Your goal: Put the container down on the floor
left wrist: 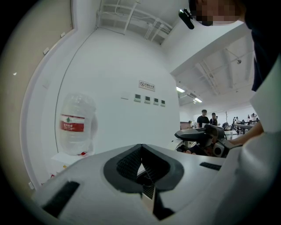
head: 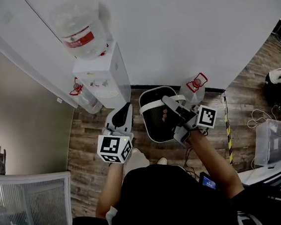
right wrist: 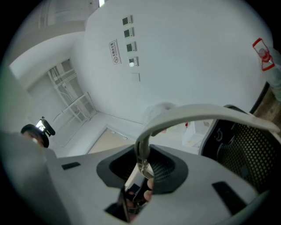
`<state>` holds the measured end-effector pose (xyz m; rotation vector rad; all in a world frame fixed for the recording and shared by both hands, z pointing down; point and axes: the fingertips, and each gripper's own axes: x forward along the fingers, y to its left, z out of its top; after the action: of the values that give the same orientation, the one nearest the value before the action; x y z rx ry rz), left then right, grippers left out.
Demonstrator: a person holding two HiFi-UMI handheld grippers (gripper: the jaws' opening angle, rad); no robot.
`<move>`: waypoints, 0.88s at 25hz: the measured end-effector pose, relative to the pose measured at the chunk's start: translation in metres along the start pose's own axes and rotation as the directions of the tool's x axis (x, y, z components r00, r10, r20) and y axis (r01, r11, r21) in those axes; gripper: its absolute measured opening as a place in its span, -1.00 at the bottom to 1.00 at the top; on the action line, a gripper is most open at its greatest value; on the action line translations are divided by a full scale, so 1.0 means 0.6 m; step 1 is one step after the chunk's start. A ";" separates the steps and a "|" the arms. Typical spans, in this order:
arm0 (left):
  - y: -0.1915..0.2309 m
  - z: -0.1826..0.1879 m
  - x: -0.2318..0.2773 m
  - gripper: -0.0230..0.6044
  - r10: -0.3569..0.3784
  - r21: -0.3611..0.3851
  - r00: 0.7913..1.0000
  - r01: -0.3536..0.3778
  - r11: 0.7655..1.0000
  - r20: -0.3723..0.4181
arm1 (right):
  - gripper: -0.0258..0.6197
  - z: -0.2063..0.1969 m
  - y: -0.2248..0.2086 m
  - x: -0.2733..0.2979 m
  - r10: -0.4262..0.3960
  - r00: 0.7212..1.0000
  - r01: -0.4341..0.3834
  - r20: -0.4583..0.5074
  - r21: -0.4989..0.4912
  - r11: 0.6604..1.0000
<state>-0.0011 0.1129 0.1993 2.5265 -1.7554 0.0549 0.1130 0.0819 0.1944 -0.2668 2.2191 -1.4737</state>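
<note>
Right gripper (right wrist: pixel 141 167) fills the near view, jaws clamped on the pale handle (right wrist: pixel 197 112) of the container (head: pixel 154 120), and it's a firm pinch. That black mesh container with the white rim hangs in front of the person, over the wood floor (head: pixel 88 140); can't tell whether its base touches down. Right forearm (head: pixel 212 157) reaches forward, the gripper tipped slightly up. Left gripper (head: pixel 124 111) sits level just beside the container, jaws together, empty. Water dispenser (head: pixel 104 76) stands against the white wall (head: pixel 172 31).
</note>
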 end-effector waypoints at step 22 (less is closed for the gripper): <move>0.026 0.021 0.020 -0.87 -0.007 0.023 0.999 0.006 1.000 0.038 | -0.62 0.013 0.001 0.028 0.026 1.000 -0.025 0.007 -0.012 1.000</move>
<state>-0.0116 0.0956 0.1879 2.5659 -1.7702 0.0264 0.1021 0.0693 0.1867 -0.2461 2.2179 -1.4449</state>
